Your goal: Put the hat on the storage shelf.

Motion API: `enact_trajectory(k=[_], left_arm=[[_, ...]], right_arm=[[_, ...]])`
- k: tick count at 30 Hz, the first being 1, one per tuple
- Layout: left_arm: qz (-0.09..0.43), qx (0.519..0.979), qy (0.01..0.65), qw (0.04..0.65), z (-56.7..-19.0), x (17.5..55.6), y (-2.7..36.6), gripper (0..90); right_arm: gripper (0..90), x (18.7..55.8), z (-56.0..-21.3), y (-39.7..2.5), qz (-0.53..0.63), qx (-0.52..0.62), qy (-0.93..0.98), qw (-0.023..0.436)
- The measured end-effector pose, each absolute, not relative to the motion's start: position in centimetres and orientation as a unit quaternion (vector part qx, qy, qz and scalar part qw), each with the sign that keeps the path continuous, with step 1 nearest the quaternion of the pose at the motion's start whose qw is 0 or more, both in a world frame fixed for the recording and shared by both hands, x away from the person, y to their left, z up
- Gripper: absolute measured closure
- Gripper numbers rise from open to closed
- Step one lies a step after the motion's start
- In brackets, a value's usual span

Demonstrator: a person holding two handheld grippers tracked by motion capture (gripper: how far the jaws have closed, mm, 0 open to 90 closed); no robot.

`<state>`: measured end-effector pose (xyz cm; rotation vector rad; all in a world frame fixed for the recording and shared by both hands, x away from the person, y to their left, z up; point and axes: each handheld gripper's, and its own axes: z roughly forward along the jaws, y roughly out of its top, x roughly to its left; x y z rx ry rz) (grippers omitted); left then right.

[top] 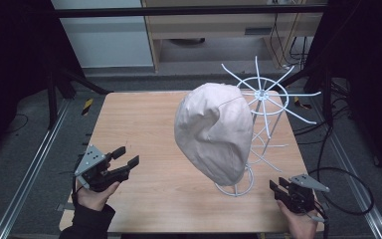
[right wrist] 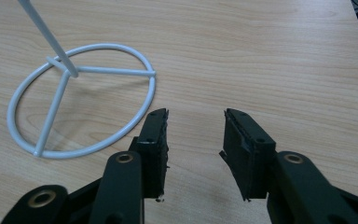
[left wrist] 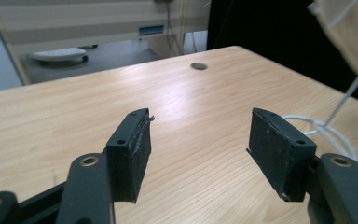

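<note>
Pale pink cap (top: 214, 132) draped over a white wire stand (top: 266, 107), hanging at the middle of the wooden table (top: 144, 124), slightly right of centre in the high view. Second wire stand behind and to the right, bare, spokes fanning out from a small hub. Round wire base ring (top: 236, 188) resting on the tabletop under the cap.

Left gripper (top: 126, 162) near the front left corner of the table, held in a hand (top: 95, 196), jaws spread wide, nothing between them. Well apart from the cap, pointing roughly toward it. In the left gripper view, left gripper (left wrist: 198, 140) open over bare wood, with a corner of the cap (left wrist: 354, 37) at the upper right edge and a bit of white wire (left wrist: 328, 128) beyond the right jaw.

Right gripper (top: 277, 188) at the front right, just beside the base ring, below and to the right of the cap's lower edge; not touching either. In the right gripper view, right gripper (right wrist: 196, 140) parted at a middling width and empty, base ring (right wrist: 81, 100) lying just ahead and left of the left jaw, a thin upright rod rising from its crossbars.

Tabletop light wood grain, smooth, with a small round hole (left wrist: 198, 66) near the far edge. Grey floor around, metal rails on both sides, dark frame posts, cables on the right, a pale cabinet at the back; possibly a low shelf beside it, hard to make out.
</note>
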<state>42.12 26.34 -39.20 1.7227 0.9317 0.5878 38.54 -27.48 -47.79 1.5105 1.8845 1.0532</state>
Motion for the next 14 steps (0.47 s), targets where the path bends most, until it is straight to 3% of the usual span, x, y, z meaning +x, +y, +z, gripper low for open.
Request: enact_trajectory(k=[14], left_arm=[[0.272, 0.716, 0.462, 0.447, -44.9, 42.9, 30.4, 30.9]], right_arm=[[43.7, 38.7, -48.0, -27.6, 0.388, 0.555, 0.688, 0.26]])
